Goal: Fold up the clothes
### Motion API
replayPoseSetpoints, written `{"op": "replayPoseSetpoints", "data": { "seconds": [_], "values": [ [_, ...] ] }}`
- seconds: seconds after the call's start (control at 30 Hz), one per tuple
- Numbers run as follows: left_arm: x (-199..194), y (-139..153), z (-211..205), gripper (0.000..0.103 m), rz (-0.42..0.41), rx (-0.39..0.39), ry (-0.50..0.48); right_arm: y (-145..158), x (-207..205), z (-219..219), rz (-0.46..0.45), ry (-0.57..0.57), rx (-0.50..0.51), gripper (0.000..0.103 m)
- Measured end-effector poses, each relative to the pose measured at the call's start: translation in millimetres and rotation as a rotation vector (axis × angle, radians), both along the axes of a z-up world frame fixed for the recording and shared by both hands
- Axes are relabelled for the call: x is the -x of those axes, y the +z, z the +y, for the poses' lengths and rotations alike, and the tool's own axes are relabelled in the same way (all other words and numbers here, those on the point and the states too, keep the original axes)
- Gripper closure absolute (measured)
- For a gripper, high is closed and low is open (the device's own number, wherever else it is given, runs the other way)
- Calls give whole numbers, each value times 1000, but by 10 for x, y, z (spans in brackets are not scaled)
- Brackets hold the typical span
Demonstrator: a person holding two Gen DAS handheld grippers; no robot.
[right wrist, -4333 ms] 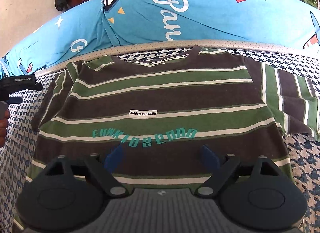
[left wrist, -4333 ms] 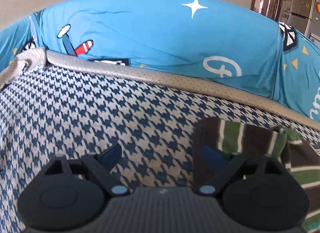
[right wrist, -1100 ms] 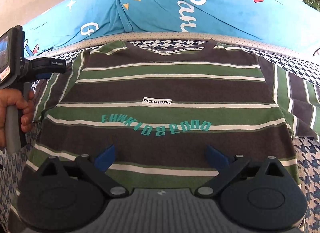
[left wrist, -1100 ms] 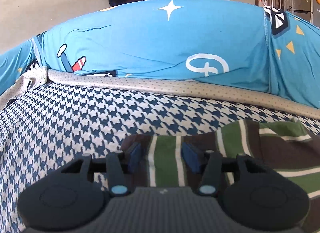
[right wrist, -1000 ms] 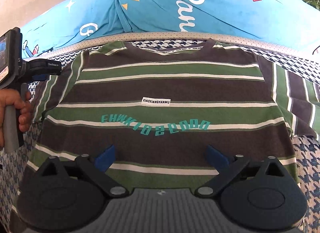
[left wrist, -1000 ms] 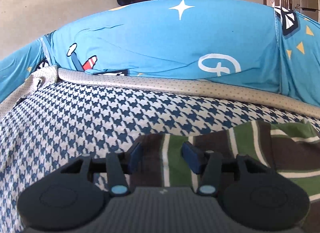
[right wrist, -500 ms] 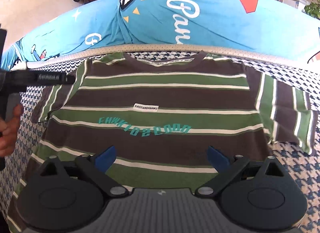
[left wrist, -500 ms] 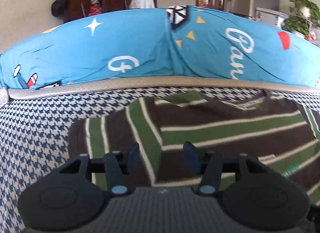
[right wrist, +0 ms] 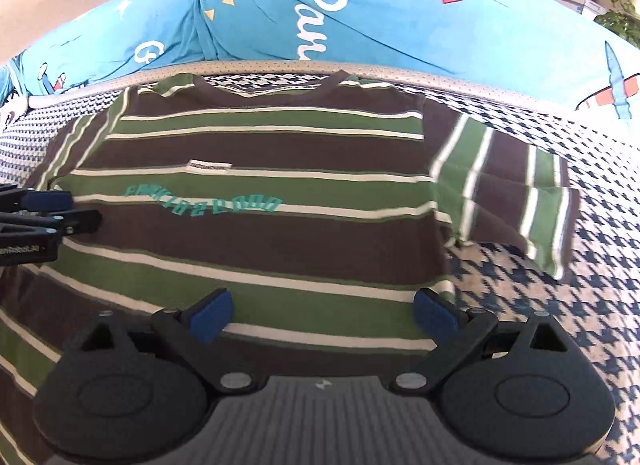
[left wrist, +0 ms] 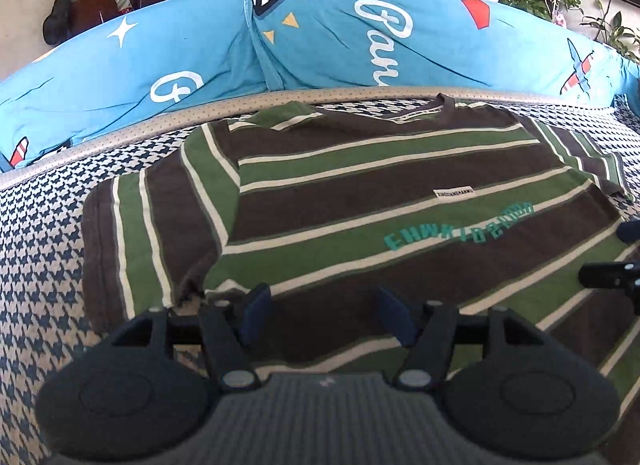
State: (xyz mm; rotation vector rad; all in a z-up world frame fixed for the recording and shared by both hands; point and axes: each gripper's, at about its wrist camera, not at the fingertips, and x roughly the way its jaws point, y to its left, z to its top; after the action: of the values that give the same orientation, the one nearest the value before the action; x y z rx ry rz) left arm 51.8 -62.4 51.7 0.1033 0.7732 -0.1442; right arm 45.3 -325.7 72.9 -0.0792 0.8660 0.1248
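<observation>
On the bed: the striped shirt (right wrist: 272, 185) lies flat, front up, on my houndstooth sheet (right wrist: 560, 305).
Left gripper (left wrist: 324, 313): I see it released, over the shirt's left side.
Right gripper (right wrist: 324, 311): spread wide, holding nothing, above the hem.
Behind: blue quilt (left wrist: 320, 33).

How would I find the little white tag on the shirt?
Find the striped shirt spread flat on the checked blue-and-white cover. On its chest, just above the curved teal letters, sits a small white label. It is the only white rectangle there.
</observation>
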Motion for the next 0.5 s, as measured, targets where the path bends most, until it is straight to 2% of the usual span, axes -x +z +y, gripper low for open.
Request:
{"op": "replayPoseSetpoints", "data": {
  "seconds": [0.2, 0.3, 0.33, 0.4, 0.5],
  "values": [
    [134, -78, 175, 38, 2, -13, 48, 44, 66, -169, -9, -34, -29, 14],
    [194, -115, 277, 28, 7, -10, 77, 63, 106, -177, -14, -49, -18, 15],
    [199, -118, 341, 27, 15, 10, 95, 67, 119, -186, -13, -66, -10, 15],
    [228, -110, 383, 27, 7, 2, 98, 54, 154, -235, -4, -124, 4, 12],
    [304, -82, 368, 28, -16, -41, 101, 62, 248, -419, 6, -220, -65, 12]
  ]
}}
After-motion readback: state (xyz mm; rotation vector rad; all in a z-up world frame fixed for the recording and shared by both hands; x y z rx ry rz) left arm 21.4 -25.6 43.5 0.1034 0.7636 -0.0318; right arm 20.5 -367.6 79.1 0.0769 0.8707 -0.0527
